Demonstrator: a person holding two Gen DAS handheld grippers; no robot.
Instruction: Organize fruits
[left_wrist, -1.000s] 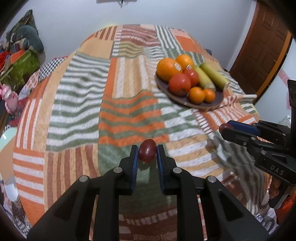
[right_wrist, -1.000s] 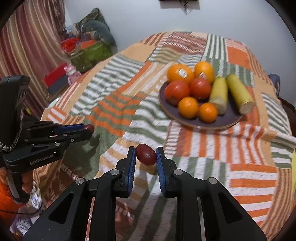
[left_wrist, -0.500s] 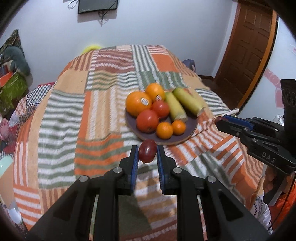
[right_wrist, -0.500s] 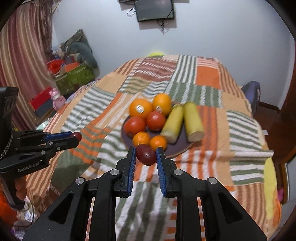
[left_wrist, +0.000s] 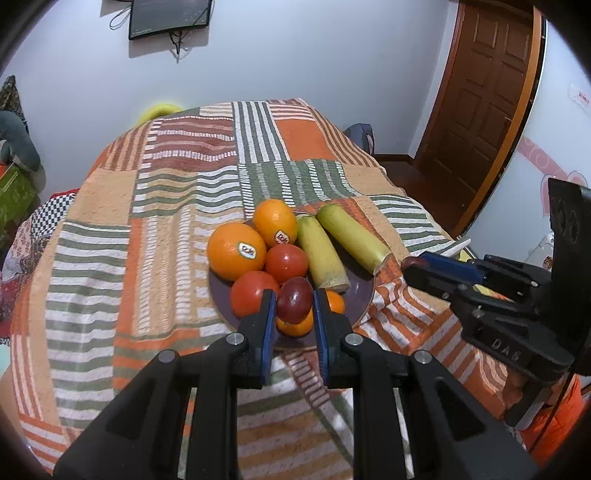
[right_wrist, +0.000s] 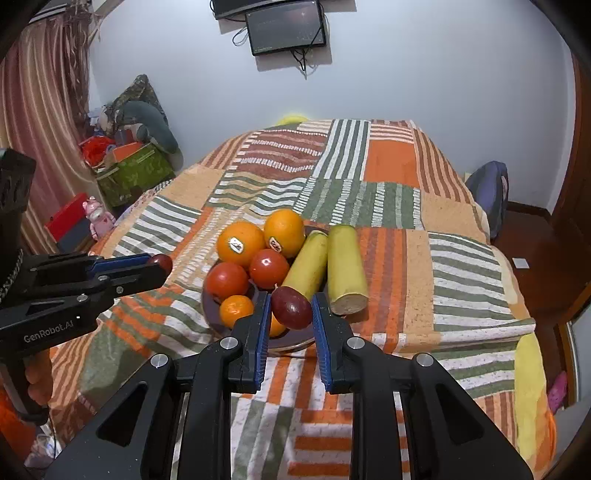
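A dark round plate (left_wrist: 364, 291) (right_wrist: 210, 306) on the striped bedspread holds two oranges (left_wrist: 236, 251) (right_wrist: 240, 243), two tomatoes (left_wrist: 255, 291) (right_wrist: 227, 280), small mandarins (right_wrist: 236, 311) and two yellow-green stalks (left_wrist: 352, 238) (right_wrist: 345, 264). My left gripper (left_wrist: 294, 308) is shut on a dark red plum (left_wrist: 294, 303), held above the plate's near edge. My right gripper (right_wrist: 289, 310) is shut on another dark red plum (right_wrist: 291, 307), also over the plate's near side. Each gripper shows in the other's view, the left (right_wrist: 160, 264) and the right (left_wrist: 412, 264), with a plum at its tip.
The plate sits on a bed with a patchwork bedspread (left_wrist: 177, 206). A wooden door (left_wrist: 487, 96) is at the right. Boxes and toys (right_wrist: 129, 166) are piled at the left by a curtain. A screen (right_wrist: 286, 31) hangs on the far wall.
Both grippers have tilted up and moved in toward the plate, each still holding its plum; the plate now lies right behind the fingertips.
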